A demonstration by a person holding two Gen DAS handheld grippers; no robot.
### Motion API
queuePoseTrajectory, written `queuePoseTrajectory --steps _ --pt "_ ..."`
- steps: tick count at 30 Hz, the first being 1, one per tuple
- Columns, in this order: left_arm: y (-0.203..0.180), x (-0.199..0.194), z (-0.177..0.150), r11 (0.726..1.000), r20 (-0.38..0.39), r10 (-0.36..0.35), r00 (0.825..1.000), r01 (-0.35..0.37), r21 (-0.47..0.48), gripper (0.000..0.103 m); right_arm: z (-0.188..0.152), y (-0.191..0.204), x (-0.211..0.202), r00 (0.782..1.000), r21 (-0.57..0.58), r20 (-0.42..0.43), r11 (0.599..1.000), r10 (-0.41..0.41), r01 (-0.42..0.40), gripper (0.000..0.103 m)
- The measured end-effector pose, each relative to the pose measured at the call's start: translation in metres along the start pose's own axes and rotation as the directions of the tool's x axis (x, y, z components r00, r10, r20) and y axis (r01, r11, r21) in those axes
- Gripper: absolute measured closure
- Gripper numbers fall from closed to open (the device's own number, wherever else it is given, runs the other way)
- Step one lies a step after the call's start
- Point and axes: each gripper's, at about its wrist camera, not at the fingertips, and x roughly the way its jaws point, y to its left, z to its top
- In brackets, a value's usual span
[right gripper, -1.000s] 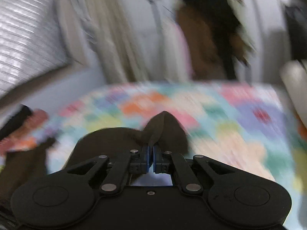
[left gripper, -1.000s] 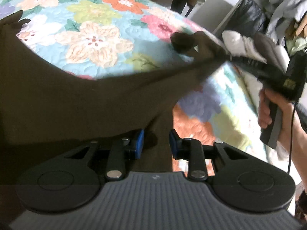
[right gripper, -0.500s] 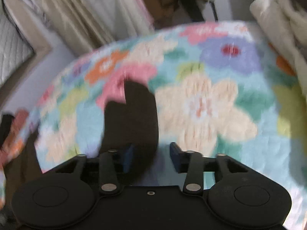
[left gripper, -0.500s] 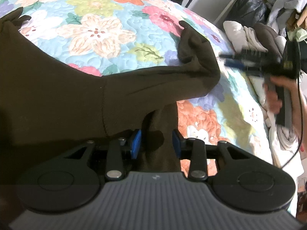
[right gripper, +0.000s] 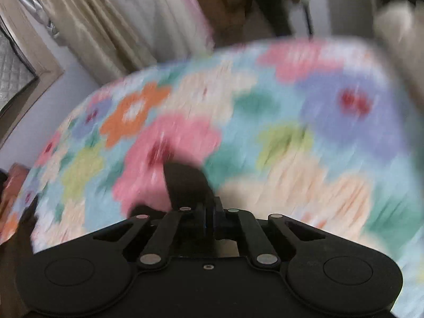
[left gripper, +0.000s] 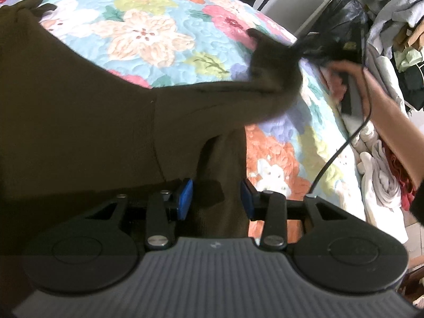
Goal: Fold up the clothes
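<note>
**Sleeve gripped, fold barely begun**

Both claws are at work on a dark brown sweater (left gripper: 79,122) spread over a bed with a flowered quilt (left gripper: 148,34). Largest in view, the sweater body covers the left and near part of the quilt and lies mostly flat. One long sleeve (left gripper: 238,98) stretches away to the right across the quilt, its end raised.

At that raised end, the right claw (right gripper: 210,218) has its two fingers pressed together on the sleeve cuff (right gripper: 185,182); this view is heavily blurred, so the exact pinch point is hard to make out. A bare hand (left gripper: 352,79) holds that tool beside a heap of other clothes (left gripper: 381,175) at the bed's right edge.

Nearest, the left claw (left gripper: 216,198) stands wide apart, its blue pads (left gripper: 185,194) either side of a strip of sweater fabric without squeezing it.

Judging by this, folding is at an early stage: no fold is laid down yet, and both the sleeves and the body remain to be done.
</note>
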Motion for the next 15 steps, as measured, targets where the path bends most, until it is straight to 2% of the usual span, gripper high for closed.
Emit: queuePoseTrajectory --steps 2,5,6,8,10,11,13,15 --pt "-0.001 -0.006 -0.007 1.0 -0.014 0.027 1.0 -0.027 0.006 0.062 0.016 -0.009 -0.022 0.992 0.026 0.124 0.999 -0.033 0.03 0.098" --pt "-0.002 -0.017 -0.018 0.998 -0.014 0.058 0.998 -0.057 0.014 0.062 0.027 -0.018 -0.046 0.962 0.025 0.253 0.995 -0.105 0.102 0.096" --pt "-0.001 -0.02 -0.022 0.998 -0.016 0.061 0.998 -0.061 0.013 0.062 0.027 -0.02 -0.048 0.957 0.028 0.256 0.99 -0.138 0.135 0.093" --pt "0.001 -0.027 -0.031 0.998 -0.023 0.067 0.998 -0.067 0.003 0.062 0.024 -0.028 -0.048 0.953 0.064 0.22 0.978 -0.208 0.199 0.067" --pt "0.003 -0.038 -0.041 0.997 -0.031 0.074 0.997 -0.074 -0.002 0.061 0.013 -0.033 -0.055 0.953 0.106 0.205 0.973 -0.222 0.204 0.067" --pt "0.003 -0.046 -0.047 0.997 -0.034 0.077 0.996 -0.076 0.004 0.057 0.005 -0.034 -0.06 0.955 0.118 0.202 0.974 -0.216 0.195 0.065" --pt "0.007 -0.067 -0.061 0.996 -0.033 0.093 0.995 -0.092 0.02 0.053 -0.017 -0.03 -0.071 0.966 0.106 0.189 0.982 -0.176 0.158 0.057" --pt "0.014 -0.088 -0.076 0.991 -0.026 0.135 0.991 -0.134 0.02 0.051 -0.047 -0.02 -0.085 0.98 0.08 0.164 0.992 -0.112 0.1 0.055"
